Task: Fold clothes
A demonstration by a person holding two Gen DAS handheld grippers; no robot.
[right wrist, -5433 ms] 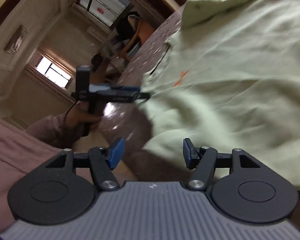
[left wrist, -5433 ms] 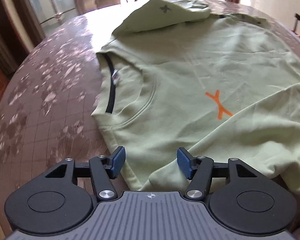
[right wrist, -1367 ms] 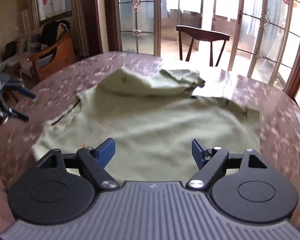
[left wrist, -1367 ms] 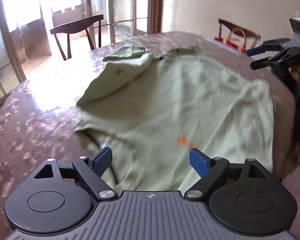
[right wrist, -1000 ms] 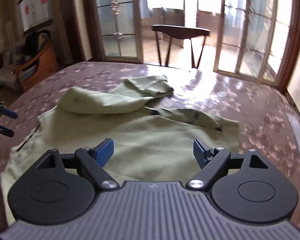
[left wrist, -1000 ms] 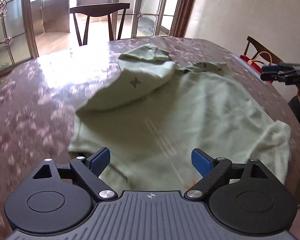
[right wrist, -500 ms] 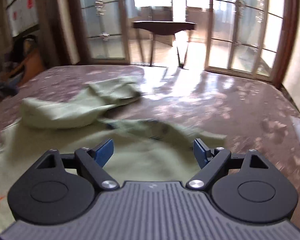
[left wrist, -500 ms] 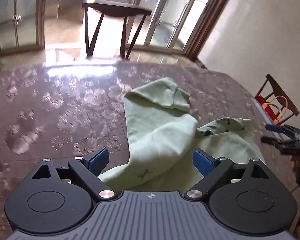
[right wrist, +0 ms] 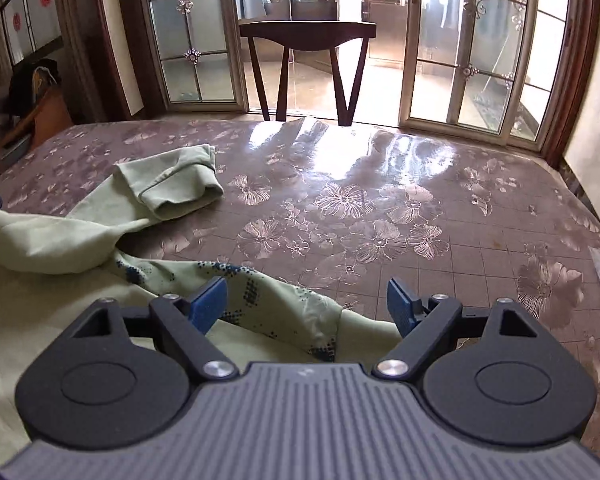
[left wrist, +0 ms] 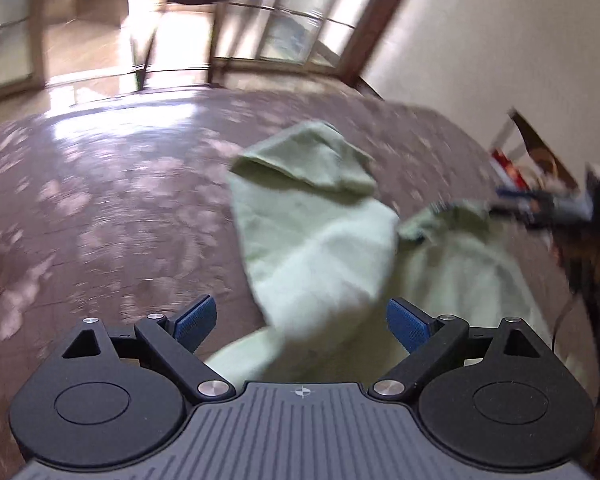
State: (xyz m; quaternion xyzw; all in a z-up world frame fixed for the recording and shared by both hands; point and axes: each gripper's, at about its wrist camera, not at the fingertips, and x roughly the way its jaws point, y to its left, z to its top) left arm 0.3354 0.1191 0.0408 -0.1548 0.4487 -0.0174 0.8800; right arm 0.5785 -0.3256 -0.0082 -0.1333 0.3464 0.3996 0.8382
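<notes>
Pale green sweatshirt [right wrist: 60, 312], navy-speckled hem; mauve floral tablecloth [right wrist: 380, 220]; blue tool pads [right wrist: 208, 300].

We see a pale green sweatshirt [right wrist: 52, 320] lying rumpled on the table [right wrist: 440, 200], one sleeve [right wrist: 168, 184] folded over its body, cuff doubled back, dark-dotted hem [right wrist: 240, 284] upturned.

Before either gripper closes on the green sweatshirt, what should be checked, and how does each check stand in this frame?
1. Left gripper open: ok.
2. Right gripper open: ok.
3. Sleeve lined up between the left fingers: ok.
4. Hem corner lying between the right fingers: ok.
5. Green sweatshirt spread flat: not ok; the sleeve lies doubled and the hem is turned over.
6. Left view sharp enough to judge contact: not ok, blurred.
</notes>
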